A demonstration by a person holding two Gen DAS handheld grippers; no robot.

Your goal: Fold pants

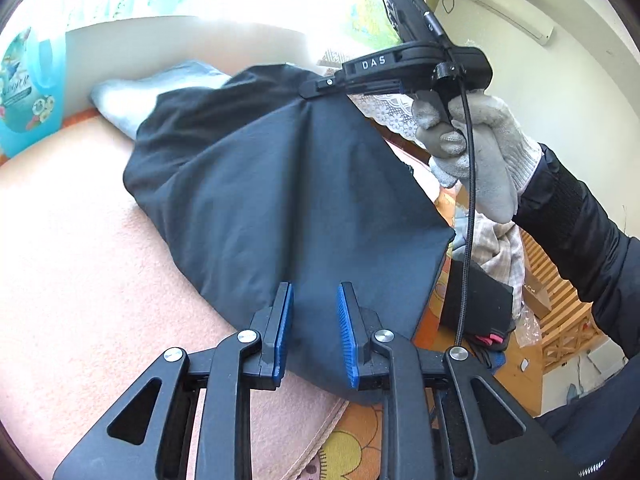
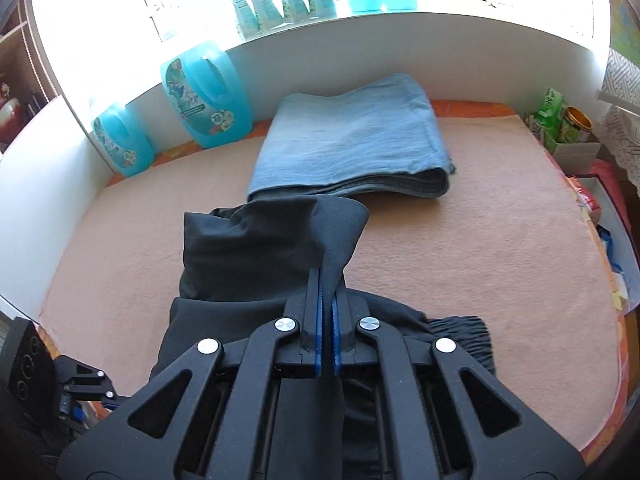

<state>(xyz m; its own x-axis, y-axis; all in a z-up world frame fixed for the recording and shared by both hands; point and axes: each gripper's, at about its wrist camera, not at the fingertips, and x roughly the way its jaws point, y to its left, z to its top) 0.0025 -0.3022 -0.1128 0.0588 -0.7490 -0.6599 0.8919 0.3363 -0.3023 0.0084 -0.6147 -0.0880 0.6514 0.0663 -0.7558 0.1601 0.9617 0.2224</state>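
A: Dark navy pants (image 1: 256,184) lie bunched on the salmon-pink blanket (image 1: 72,264), one fold lifted clear. Right gripper (image 2: 327,312) is pressed together on that fold, its cloth running up between the blue pads (image 2: 319,320). Left gripper (image 1: 314,324) stands spread over the near hem, pads not touching the fabric.

B: Risks?

A: My judgement: only one point holds the cloth. If the pinch is thin, the fold may slip out as it is carried over. With the left end unpinned, the lower layers could drag and wrinkle.

B: Anything close by?

A: Folded light-blue jeans (image 2: 352,148) at 12 o'clock, just beyond the pants; a swung fold might land on them.

B: Surroundings?

A: Blue detergent bottles (image 2: 208,100) at 10 o'clock against a white sill wall (image 2: 480,64); bright window above. Air conditioner (image 1: 508,4) at 1 o'clock in the left view. Gloved hand (image 1: 476,148) holds the right gripper's handle.
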